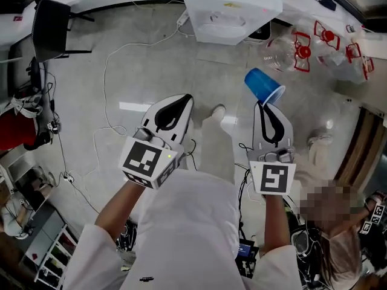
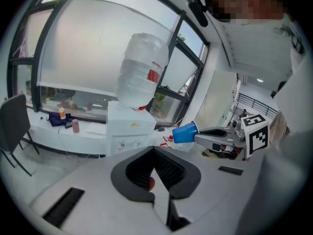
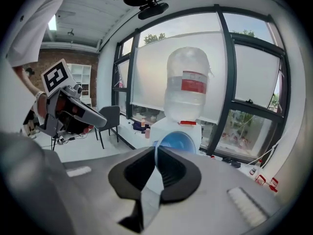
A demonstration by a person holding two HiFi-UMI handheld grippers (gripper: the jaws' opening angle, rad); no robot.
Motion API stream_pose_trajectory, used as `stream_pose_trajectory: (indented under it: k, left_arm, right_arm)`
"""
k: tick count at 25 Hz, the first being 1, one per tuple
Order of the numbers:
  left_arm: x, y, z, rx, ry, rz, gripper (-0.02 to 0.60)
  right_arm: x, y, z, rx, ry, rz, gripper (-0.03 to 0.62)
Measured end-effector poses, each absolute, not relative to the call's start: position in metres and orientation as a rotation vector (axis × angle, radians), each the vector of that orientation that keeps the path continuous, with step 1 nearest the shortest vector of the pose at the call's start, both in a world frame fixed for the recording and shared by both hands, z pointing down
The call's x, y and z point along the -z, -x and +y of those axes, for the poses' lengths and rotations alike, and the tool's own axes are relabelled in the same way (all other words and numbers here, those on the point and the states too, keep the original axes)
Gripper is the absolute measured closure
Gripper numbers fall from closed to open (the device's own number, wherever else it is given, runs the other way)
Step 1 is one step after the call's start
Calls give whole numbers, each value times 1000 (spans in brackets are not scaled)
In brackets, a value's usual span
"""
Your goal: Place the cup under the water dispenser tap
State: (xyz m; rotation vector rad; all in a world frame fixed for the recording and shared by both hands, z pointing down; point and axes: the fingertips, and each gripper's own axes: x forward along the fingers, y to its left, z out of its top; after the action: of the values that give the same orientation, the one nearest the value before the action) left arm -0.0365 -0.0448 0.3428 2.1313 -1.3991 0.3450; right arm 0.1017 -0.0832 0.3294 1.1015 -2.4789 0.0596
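A blue plastic cup (image 1: 264,86) hangs in the air on its side, my right gripper (image 1: 261,106) shut on its rim. In the right gripper view the cup's open mouth (image 3: 177,142) shows just past the jaws of the right gripper (image 3: 156,151), in line with the white water dispenser (image 3: 194,130) and its upturned clear bottle (image 3: 188,89) farther off. In the head view the dispenser (image 1: 233,5) stands ahead, apart from the cup. My left gripper (image 1: 186,98) is shut and holds nothing. The left gripper view shows the cup (image 2: 185,132) right of the dispenser (image 2: 129,129).
A dark chair (image 1: 51,26) stands at the far left. White cables (image 1: 109,59) run over the grey floor. Red-and-white items (image 1: 302,53) lie right of the dispenser. Another person (image 1: 338,222) is at the lower right. A counter with small bottles (image 2: 63,114) lines the window.
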Motion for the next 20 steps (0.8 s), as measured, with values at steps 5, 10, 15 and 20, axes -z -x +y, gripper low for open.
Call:
stream_pose_trajectory:
  k: [5, 10, 15, 20]
  left_arm:
    - [-377, 46, -49, -338, -2067, -1432, 580]
    - [-398, 54, -56, -347, -2076, -1443, 580]
    - [-425, 61, -65, -354, -2049, -1468, 580]
    - [-449, 64, -71, -351, -2017, -1482, 580]
  right_arm:
    - [-361, -91, -93, -20, -1010, -2457, 568]
    - [-389, -77, -105, 4, -957, -2452, 568]
    - [-420, -66, -121, 20, -926, -2439, 568]
    - [-446, -55, -137, 34, -905, -2435, 568]
